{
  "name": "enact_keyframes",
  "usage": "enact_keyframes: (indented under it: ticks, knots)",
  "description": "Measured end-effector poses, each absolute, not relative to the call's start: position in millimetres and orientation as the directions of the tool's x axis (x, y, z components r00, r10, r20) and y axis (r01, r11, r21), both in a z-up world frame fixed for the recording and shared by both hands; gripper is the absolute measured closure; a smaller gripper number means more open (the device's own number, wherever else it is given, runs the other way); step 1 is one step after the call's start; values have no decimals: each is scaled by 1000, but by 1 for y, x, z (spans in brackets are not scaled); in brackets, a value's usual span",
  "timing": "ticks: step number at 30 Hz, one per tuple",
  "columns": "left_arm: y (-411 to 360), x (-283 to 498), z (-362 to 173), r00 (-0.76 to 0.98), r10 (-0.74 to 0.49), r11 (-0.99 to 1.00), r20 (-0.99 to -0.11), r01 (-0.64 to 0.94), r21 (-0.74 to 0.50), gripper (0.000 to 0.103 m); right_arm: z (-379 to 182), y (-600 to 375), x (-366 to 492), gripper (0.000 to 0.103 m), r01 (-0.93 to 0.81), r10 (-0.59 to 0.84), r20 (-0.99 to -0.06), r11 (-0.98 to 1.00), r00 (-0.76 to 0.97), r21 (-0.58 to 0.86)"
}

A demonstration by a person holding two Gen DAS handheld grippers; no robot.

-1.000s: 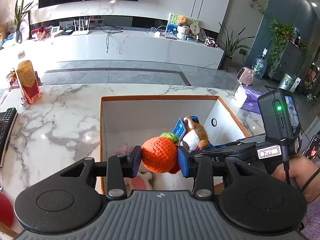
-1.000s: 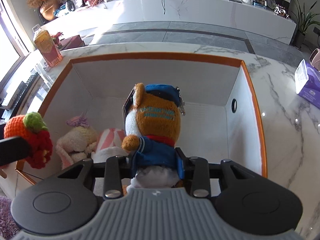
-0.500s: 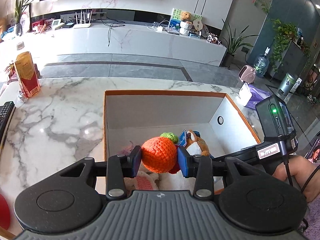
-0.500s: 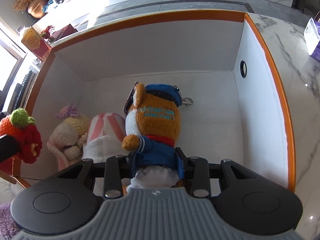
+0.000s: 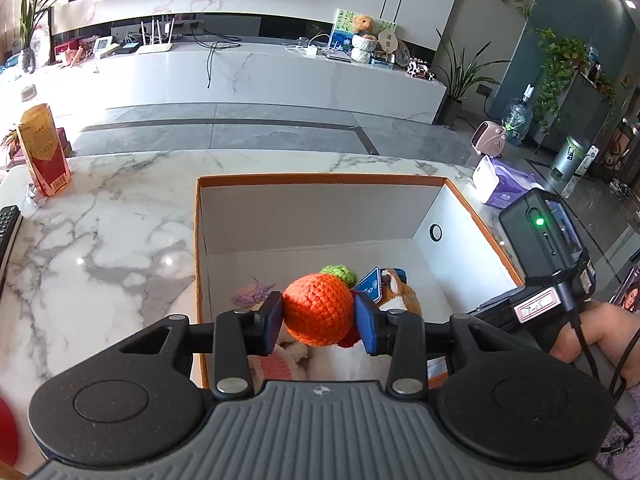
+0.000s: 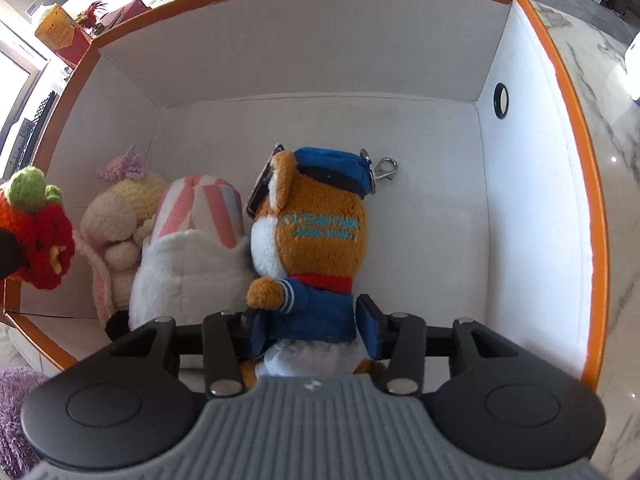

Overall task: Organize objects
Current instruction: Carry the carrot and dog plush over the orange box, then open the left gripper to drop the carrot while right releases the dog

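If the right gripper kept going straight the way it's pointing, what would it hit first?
The right gripper points steeply down into the box, its jaws opening around the bear plush. Going on, it would likely press the bear into the box floor first; how much room is left beneath is hard to tell.

Glossy white-and-grey marble tabletop (image 5: 100,216); matt white cardboard box with orange rim (image 6: 320,60); rough orange crocheted yarn fruit (image 5: 318,310); fuzzy brown plush fox (image 6: 320,236) with shiny metal clasp (image 6: 385,170).
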State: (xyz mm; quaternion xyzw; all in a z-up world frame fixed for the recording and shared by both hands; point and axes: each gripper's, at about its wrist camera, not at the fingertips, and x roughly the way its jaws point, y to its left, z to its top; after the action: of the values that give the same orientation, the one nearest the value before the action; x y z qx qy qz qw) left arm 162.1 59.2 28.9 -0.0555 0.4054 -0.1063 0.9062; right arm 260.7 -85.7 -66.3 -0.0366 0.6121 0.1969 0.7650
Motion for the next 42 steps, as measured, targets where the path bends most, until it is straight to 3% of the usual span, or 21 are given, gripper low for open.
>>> enact_keyframes:
  ticks: [6, 8, 16, 22, 23, 25, 35, 42]
  knots:
    - [62, 167, 29, 646, -233, 972, -727, 141, -187, 58, -44, -94, 261, 51, -370, 324, -927, 898, 188, 239]
    - [62, 169, 30, 645, -232, 973, -728, 143, -183, 58, -43, -94, 263, 59, -362, 335, -925, 897, 180, 255]
    - [57, 187, 24, 620, -196, 979, -760, 161, -122, 58, -55, -94, 252, 66, -417, 354, -930, 864, 100, 284]
    - [54, 208, 20, 600, -159, 981, -784, 185, -58, 58, -43, -102, 247, 62, -447, 336, -932, 861, 138, 244]
    - [52, 213, 19, 593, -154, 980, -791, 192, -47, 58, -38, -102, 247, 55, -457, 333, -929, 860, 160, 229]
    - [47, 223, 14, 574, -131, 978, -809, 208, -11, 58, -30, -94, 251, 51, -466, 326, -922, 863, 211, 198]
    - [36, 267, -14, 515, 28, 968, -857, 200, 152, 58, -29, -98, 264, 51, -427, 336, -899, 882, 279, 197]
    - [11, 271, -35, 507, 203, 885, -838, 272, 379, 56, -37, -101, 266, 52, -423, 355, -892, 880, 280, 217]
